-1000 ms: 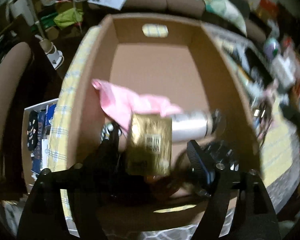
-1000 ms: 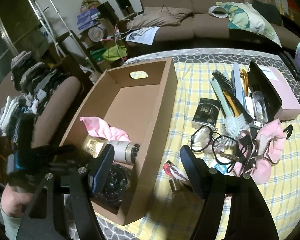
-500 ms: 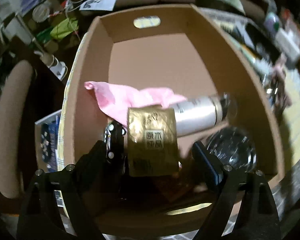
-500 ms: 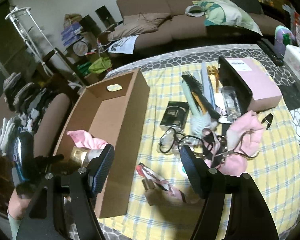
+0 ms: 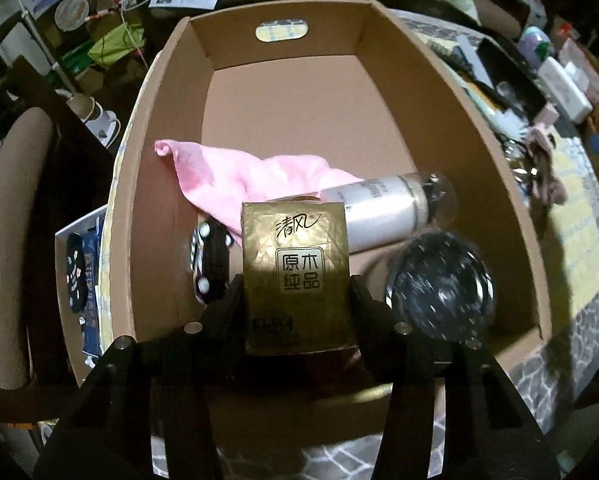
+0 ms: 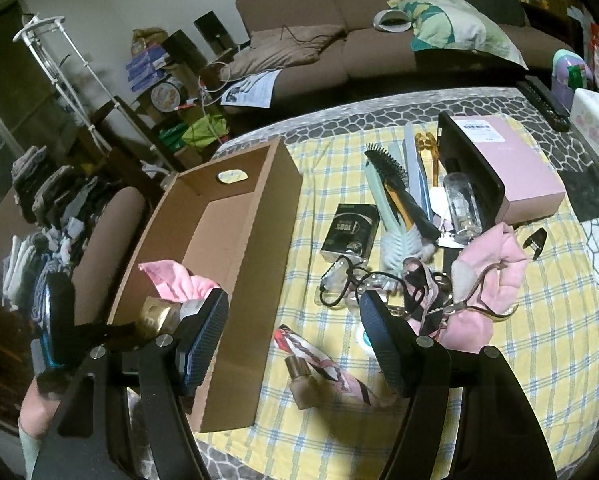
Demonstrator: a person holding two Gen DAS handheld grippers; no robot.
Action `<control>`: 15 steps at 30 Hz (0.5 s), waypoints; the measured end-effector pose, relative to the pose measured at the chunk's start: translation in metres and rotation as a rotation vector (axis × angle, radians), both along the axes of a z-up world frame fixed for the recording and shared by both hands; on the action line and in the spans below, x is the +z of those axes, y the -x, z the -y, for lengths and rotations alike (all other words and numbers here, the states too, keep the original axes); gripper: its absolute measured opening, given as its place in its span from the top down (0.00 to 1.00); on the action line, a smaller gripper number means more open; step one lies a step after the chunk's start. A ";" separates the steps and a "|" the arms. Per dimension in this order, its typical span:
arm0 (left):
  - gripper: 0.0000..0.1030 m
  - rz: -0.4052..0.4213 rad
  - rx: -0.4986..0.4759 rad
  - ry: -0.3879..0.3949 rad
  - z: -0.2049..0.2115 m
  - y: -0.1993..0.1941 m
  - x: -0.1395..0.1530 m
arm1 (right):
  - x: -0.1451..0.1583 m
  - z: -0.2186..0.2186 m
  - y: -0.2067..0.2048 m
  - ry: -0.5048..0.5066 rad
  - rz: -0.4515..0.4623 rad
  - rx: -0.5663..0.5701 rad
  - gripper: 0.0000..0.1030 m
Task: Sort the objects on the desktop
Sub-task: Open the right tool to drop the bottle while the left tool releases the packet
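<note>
Both views are dim, with a warm indoor cast and heavy black vignetting at the fisheye corners. Straight edges bow strongly toward the frame borders. In the left wrist view, glare falls on the gold tissue pack (image 5: 295, 280) and on the glossy dark sphere (image 5: 439, 284), while the near wall of the cardboard box (image 5: 171, 160) sits in deep shadow. In the right wrist view, the yellow checked cloth (image 6: 547, 320) is the brightest area; the left side is dark and slightly smeared.
</note>
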State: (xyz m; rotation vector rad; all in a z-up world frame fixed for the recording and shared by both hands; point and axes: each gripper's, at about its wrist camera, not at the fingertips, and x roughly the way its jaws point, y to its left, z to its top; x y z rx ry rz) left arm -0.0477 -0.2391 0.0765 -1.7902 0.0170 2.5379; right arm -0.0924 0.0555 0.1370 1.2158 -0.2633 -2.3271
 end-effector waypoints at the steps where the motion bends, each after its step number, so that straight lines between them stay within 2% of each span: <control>1: 0.54 0.008 -0.002 -0.015 -0.001 -0.004 -0.001 | 0.000 -0.002 0.000 -0.002 0.000 -0.003 0.31; 2: 0.54 0.014 0.002 -0.021 -0.003 -0.008 -0.003 | 0.000 -0.005 0.000 -0.004 0.001 -0.009 0.31; 4: 0.45 0.002 0.030 0.007 -0.005 -0.014 -0.004 | -0.001 -0.012 0.000 -0.006 0.006 -0.021 0.31; 6: 0.26 -0.033 0.055 0.038 -0.006 -0.016 0.004 | -0.002 -0.020 0.000 -0.013 0.009 -0.036 0.31; 7: 0.23 -0.064 0.065 0.038 -0.005 -0.018 0.011 | -0.002 -0.024 0.000 -0.016 0.010 -0.041 0.31; 8: 0.20 -0.092 0.073 0.029 -0.005 -0.019 0.018 | -0.003 -0.029 -0.001 -0.020 0.009 -0.047 0.31; 13: 0.20 -0.208 0.097 -0.004 -0.014 -0.020 0.049 | -0.008 -0.049 -0.002 -0.044 0.005 -0.055 0.31; 15: 0.16 -0.233 0.087 -0.028 -0.021 -0.017 0.057 | -0.013 -0.053 -0.001 -0.045 0.012 -0.035 0.35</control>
